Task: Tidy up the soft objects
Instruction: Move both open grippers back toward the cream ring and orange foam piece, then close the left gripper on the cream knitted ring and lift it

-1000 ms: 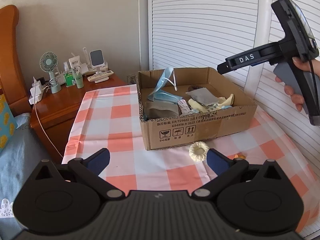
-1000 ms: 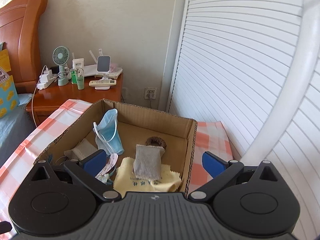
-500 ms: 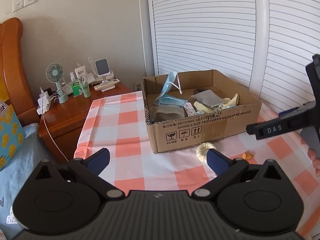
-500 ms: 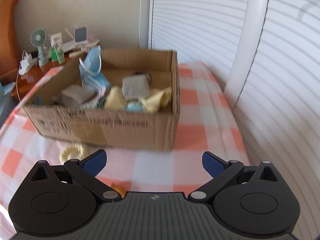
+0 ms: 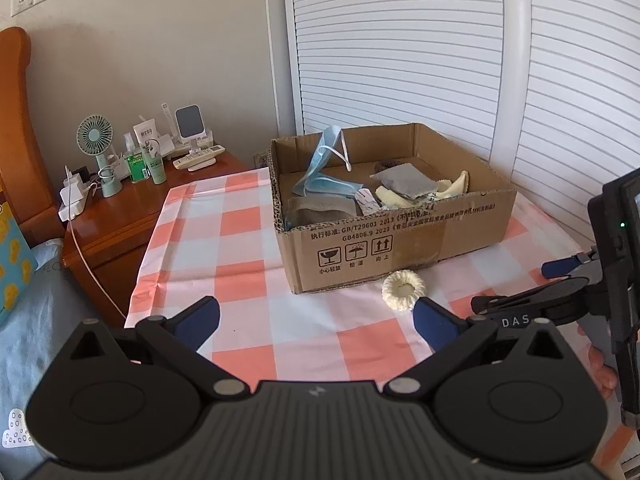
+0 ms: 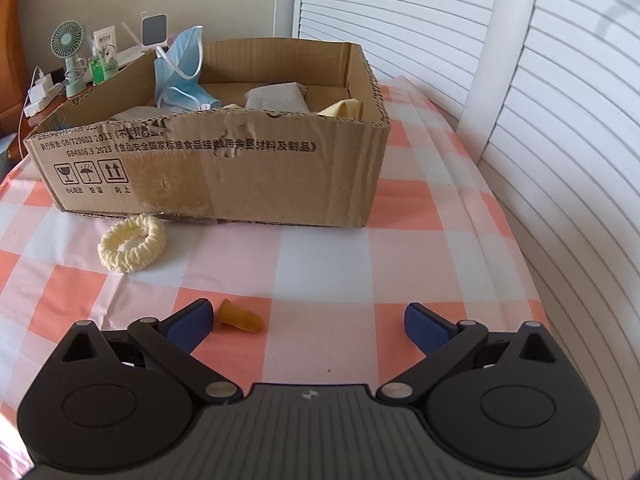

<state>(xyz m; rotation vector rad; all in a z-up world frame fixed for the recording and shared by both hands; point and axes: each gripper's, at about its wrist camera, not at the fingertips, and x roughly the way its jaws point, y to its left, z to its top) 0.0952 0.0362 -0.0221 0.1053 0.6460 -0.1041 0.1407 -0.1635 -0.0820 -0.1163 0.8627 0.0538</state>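
Observation:
A cardboard box (image 5: 400, 236) (image 6: 224, 176) stands on the checked tablecloth and holds a blue face mask (image 5: 324, 172) (image 6: 180, 76), grey cloths (image 5: 404, 180) and a yellow cloth (image 5: 452, 190). A cream scrunchie (image 5: 403, 290) (image 6: 132, 248) lies just in front of the box. A small orange earplug (image 6: 240, 318) lies close to my right gripper's left fingertip. My right gripper (image 6: 308, 324) is open and empty, low over the cloth; it also shows in the left wrist view (image 5: 560, 284). My left gripper (image 5: 316, 324) is open and empty, held back from the scrunchie.
A wooden nightstand (image 5: 132, 208) at the left carries a small fan (image 5: 98, 152), bottles, a remote and chargers. White louvred doors (image 5: 400, 48) and a white pole (image 6: 496, 48) stand behind and right of the table. A bed edge (image 5: 24, 280) is at the far left.
My right gripper has dropped from above the box to low over the cloth in front of it, near the earplug. My left gripper has pulled back a little.

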